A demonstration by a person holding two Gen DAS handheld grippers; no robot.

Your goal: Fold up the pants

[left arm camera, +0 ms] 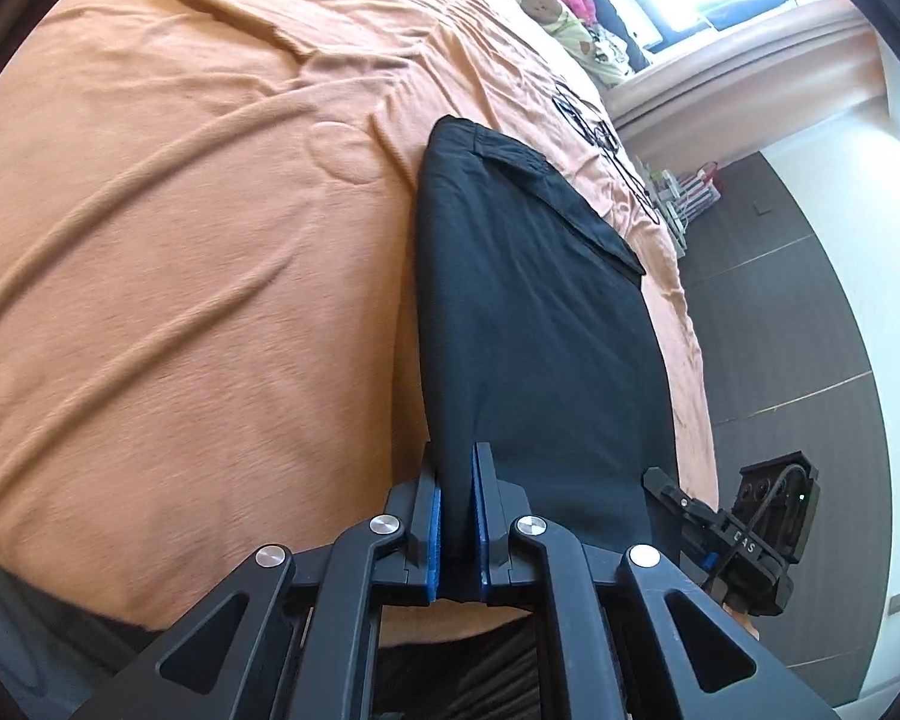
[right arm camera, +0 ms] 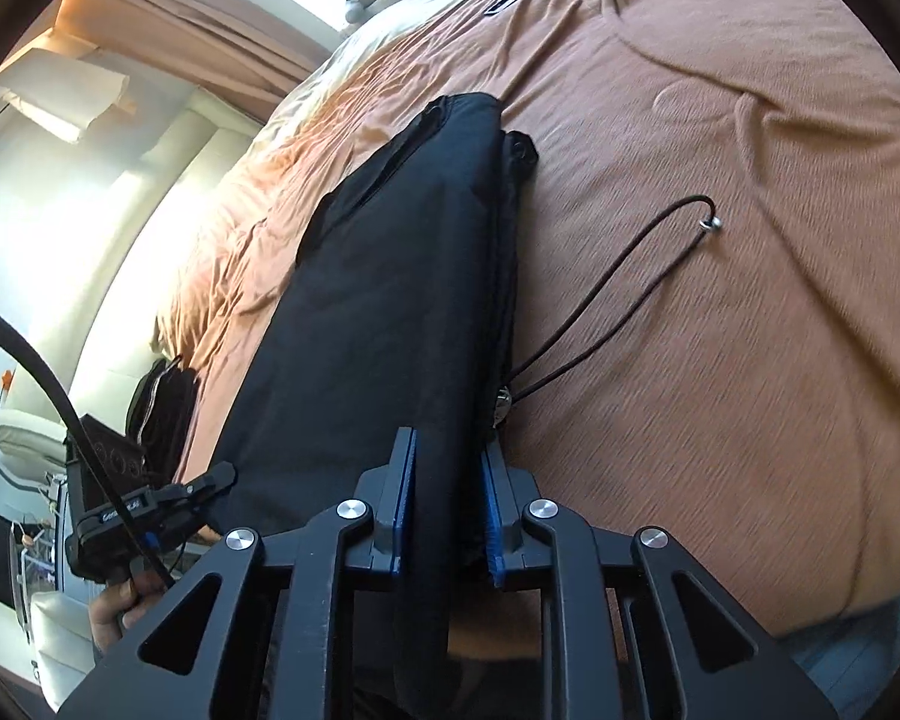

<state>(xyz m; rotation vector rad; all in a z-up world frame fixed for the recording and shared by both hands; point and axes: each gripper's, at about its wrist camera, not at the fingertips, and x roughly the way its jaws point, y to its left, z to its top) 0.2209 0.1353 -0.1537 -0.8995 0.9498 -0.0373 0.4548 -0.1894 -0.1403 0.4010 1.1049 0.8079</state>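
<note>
Black pants (left arm camera: 528,312) lie folded lengthwise on an orange bedspread (left arm camera: 180,276), stretching away from me. My left gripper (left arm camera: 457,480) is shut on the near end of the pants. In the right wrist view the same pants (right arm camera: 390,300) show, with a dark drawstring (right arm camera: 624,294) looping out over the bedspread (right arm camera: 720,330) to the right. My right gripper (right arm camera: 449,474) is shut on the near end of the pants at the waist side. Each gripper shows in the other's view: the right one (left arm camera: 744,534), the left one (right arm camera: 144,510).
Stuffed toys and pillows (left arm camera: 564,6) lie at the far end of the bed by a bright window. A dark tiled floor (left arm camera: 798,312) runs along the bed's right side. A black bag (right arm camera: 162,408) and white furniture stand beside the bed.
</note>
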